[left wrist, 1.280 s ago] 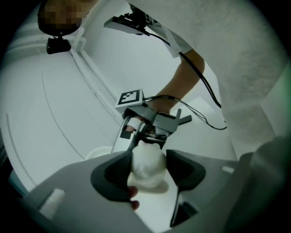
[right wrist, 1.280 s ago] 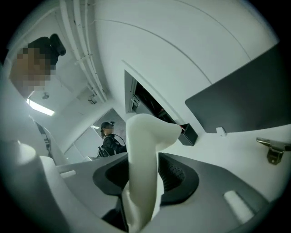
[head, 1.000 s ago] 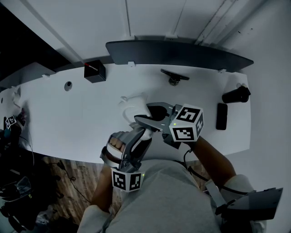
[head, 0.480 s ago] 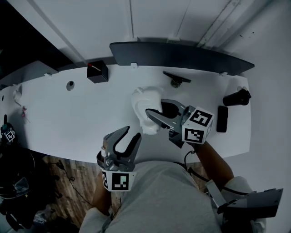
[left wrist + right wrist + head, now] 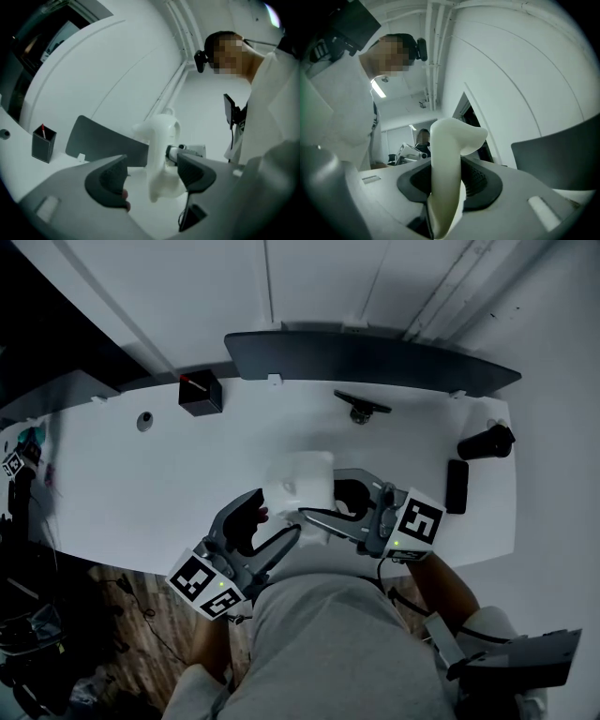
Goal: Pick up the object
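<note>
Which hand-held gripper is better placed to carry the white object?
Right hand-held gripper: shut on the white object. The left hand-held gripper has just been opening, jaws clear of the object between them.

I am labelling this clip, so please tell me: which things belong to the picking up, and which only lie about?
Job: white object, clamped in the right gripper's fingers; left gripper, fingers just opened, the object between them but not gripped.
Lying about: black box, black cylinder, dark flat slab, grey panel.
</note>
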### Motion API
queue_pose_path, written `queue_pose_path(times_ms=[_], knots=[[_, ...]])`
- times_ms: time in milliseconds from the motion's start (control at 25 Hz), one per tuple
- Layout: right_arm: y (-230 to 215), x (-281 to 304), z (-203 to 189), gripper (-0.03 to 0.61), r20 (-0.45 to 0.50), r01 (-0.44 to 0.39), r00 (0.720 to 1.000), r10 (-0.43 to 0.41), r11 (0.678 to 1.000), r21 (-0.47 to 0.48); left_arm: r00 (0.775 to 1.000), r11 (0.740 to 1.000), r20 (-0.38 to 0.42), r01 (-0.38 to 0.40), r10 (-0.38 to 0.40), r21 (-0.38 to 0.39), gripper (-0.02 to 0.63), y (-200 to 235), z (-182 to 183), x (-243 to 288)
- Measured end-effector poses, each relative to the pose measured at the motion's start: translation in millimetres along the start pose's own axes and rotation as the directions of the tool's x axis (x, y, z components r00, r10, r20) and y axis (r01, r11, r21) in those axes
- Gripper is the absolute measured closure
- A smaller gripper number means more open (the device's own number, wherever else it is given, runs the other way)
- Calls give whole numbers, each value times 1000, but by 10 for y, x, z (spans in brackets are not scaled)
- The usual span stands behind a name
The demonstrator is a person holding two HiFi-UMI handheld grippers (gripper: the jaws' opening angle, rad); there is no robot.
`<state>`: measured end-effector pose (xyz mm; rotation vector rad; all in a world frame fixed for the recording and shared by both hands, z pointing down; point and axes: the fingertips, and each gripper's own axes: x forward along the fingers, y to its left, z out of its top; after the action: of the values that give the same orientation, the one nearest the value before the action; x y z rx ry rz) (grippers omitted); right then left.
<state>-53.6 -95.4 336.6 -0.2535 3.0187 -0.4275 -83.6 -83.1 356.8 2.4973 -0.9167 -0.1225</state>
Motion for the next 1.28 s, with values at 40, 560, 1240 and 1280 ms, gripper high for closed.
queue_pose_path(times_ms=[40,560,1240,1280], knots=[[68,-1,29,436,6,-37,999,38,999,-12,1000,1000,-15,24,-24,8,293,-43,-18,25],[558,-34,106,436,-20,-386,922,387,922,38,924,915,-91,382,-372,130,420,-718,-95,16],[279,-127,100,424,-70,-198,979,193,978,-59,988,966,49,134,-148,219,465,-273,79,-134],[252,-144,123,425,-57,-172,984,169,983,-57,991,969,66,102,-120,223,470,-238,109,-151]])
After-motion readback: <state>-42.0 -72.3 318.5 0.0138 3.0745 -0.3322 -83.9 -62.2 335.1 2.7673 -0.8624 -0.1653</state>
